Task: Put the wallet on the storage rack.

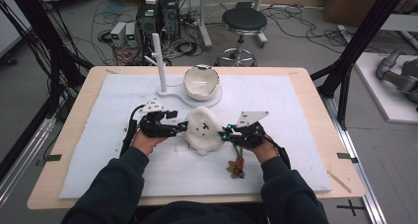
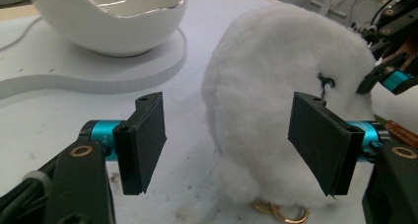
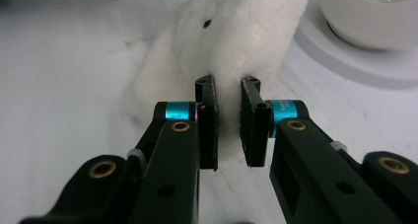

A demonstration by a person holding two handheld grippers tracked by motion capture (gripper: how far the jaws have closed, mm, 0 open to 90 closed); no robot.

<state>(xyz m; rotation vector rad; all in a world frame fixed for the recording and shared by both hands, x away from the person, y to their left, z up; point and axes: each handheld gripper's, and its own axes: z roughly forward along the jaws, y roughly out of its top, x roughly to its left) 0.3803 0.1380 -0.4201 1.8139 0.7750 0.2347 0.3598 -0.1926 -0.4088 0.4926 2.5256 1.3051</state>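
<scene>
Room: grey floor, cables trailing, stool (image 1: 243, 21) standing.
Counter (image 1: 74, 135): white mat (image 1: 296, 135) covering.
Left gripper (image 1: 183, 127): jaws gaping beside plush toy (image 1: 203, 130).
Right gripper (image 1: 224, 135): pinching plush toy.
Writing: none legible.

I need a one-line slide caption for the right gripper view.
Right gripper fingers pinching the edge of a white plush toy beside a white bowl.

A wooden table (image 1: 74, 130) is carrying a white foam sheet (image 1: 276, 150) that is covering most of its top. A flat white base plate (image 1: 173, 92) is lying on the sheet toward the far edge. Just nearer than the plate, a white plush toy (image 1: 203, 130) is resting on the sheet. Nearer again than the plate, beyond the toy on its right side, a small brown keyring trinket (image 1: 235, 168) is lying on the sheet.
</scene>
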